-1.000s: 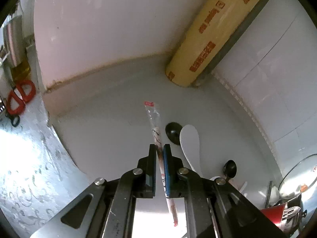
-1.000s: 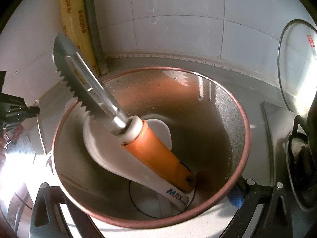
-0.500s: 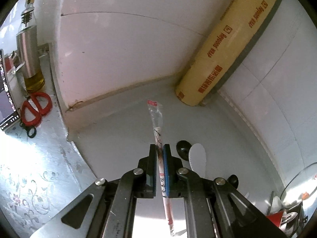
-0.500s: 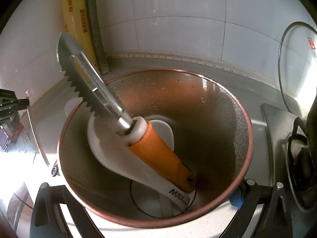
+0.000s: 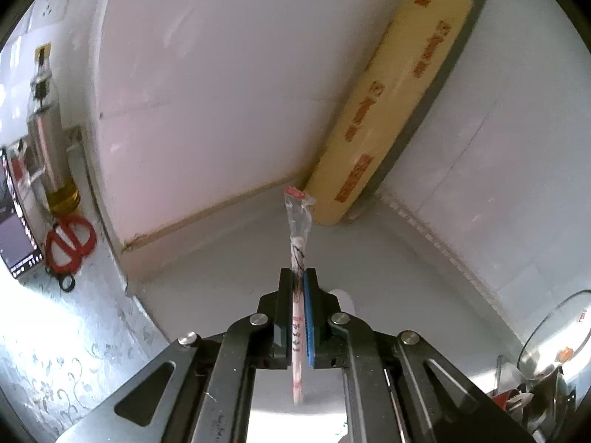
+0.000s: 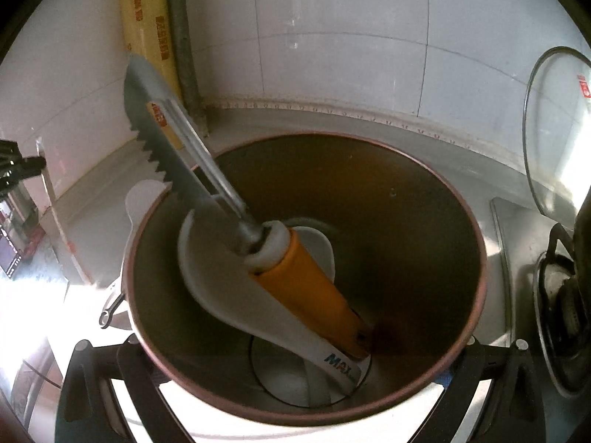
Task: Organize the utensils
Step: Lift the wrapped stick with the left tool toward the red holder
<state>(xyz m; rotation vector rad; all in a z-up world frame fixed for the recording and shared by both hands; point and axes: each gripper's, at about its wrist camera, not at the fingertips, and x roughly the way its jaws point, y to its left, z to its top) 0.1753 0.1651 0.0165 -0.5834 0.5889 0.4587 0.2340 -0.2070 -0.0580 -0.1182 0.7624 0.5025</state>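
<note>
My left gripper (image 5: 297,288) is shut on a thin stick in a clear plastic sleeve (image 5: 297,229), held up above the grey counter (image 5: 221,258); its red-tipped end points toward the wall corner. My right gripper (image 6: 301,350) is shut on a metal cup with a reddish rim (image 6: 424,221), one finger on each side of it. In the cup lean an orange-handled serrated peeler (image 6: 303,284) and a white paddle (image 6: 221,295). The left gripper shows as a dark shape at the right wrist view's left edge (image 6: 14,166).
A yellow cling-wrap roll (image 5: 380,110) leans in the tiled corner. Red scissors (image 5: 70,243) and an oil bottle (image 5: 48,140) are at the left. A glass lid (image 6: 554,140) and a stove burner (image 6: 557,313) are at the right. A white utensil (image 5: 345,301) peeks out below the left fingers.
My left gripper has risen with the wrapped stick, and the spoons on the counter have slid down out of its view. The right gripper and the cup have stayed put.
</note>
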